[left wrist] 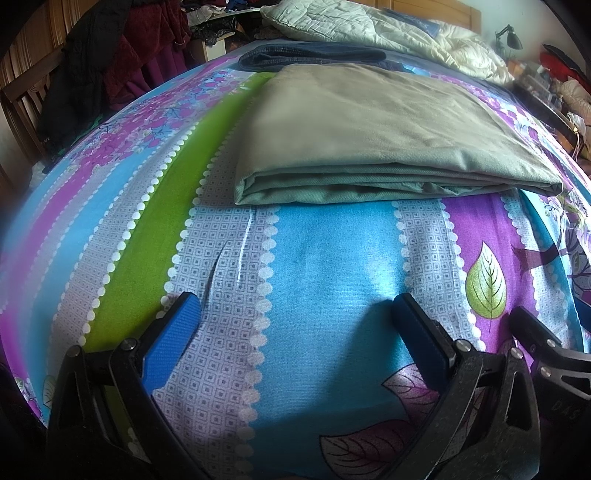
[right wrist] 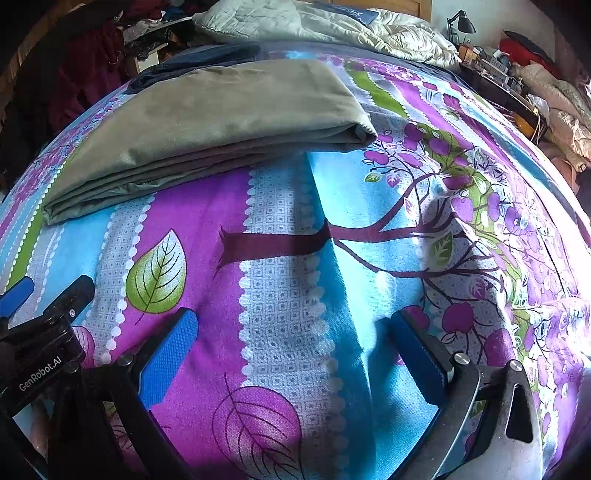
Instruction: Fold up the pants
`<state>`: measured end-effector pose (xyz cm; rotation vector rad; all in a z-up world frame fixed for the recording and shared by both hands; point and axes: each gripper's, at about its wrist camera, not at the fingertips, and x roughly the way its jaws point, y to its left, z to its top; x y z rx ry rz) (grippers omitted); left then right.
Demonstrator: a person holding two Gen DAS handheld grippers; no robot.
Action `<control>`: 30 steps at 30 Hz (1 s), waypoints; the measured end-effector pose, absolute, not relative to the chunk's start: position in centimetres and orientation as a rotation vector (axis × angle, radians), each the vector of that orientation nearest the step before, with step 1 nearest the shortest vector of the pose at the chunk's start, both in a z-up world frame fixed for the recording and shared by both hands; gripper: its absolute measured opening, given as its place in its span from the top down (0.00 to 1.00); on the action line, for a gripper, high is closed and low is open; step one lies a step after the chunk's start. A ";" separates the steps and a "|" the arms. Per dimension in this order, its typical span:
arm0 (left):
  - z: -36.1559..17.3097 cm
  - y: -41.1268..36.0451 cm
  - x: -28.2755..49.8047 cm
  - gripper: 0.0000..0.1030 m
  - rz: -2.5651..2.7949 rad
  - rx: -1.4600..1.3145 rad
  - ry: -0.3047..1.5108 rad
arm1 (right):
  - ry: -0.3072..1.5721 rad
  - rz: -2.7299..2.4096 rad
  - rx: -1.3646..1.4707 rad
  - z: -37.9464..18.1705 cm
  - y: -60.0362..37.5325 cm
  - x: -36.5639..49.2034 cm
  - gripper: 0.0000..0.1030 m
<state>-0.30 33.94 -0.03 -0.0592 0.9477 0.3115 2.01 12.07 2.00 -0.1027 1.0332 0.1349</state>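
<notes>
Bed (left wrist: 314, 258) covered by a sheet striped in blue, purple, green and grey, printed with leaves and a branching tree. No boxes, baskets or other containers readable in either view; the clutter at the far edges is too blurred to sort.

Left to right, left wrist view: dark clothes (left wrist: 96, 66) hang over wooden furniture at far left. Left gripper (left wrist: 295, 314) low over the sheet, fingers spread wide, nothing between them, blue pads (left wrist: 171, 339) facing inward. Beyond it, well apart, the pants (left wrist: 369, 129): grey-green, folded into a flat rectangle of several layers, stacked edges facing the camera. Dark blue cloth (left wrist: 314, 57) lies just behind the pants; a pale quilt (left wrist: 369, 26) bunched at the head of the bed. A lamp (left wrist: 509, 37) at far right.

Right wrist view: part of the left gripper shows at the left edge. Pants (right wrist: 221, 110) sit upper left. Right gripper (right wrist: 291, 325) also released, fingers wide, over the bare sheet near the tree print, well short of the pants
</notes>
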 end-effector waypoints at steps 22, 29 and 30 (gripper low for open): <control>-0.1 33.2 -0.8 0.00 0.316 -0.080 0.947 | 1.032 0.139 -0.095 2.0 12.0 2.0 0.00; 0.0 33.4 -0.8 0.00 0.316 -0.076 0.947 | 1.032 0.135 -0.098 2.0 11.9 2.0 0.00; 0.0 33.3 -0.9 0.00 0.320 -0.069 0.946 | 1.028 0.132 -0.100 2.0 11.8 2.0 0.00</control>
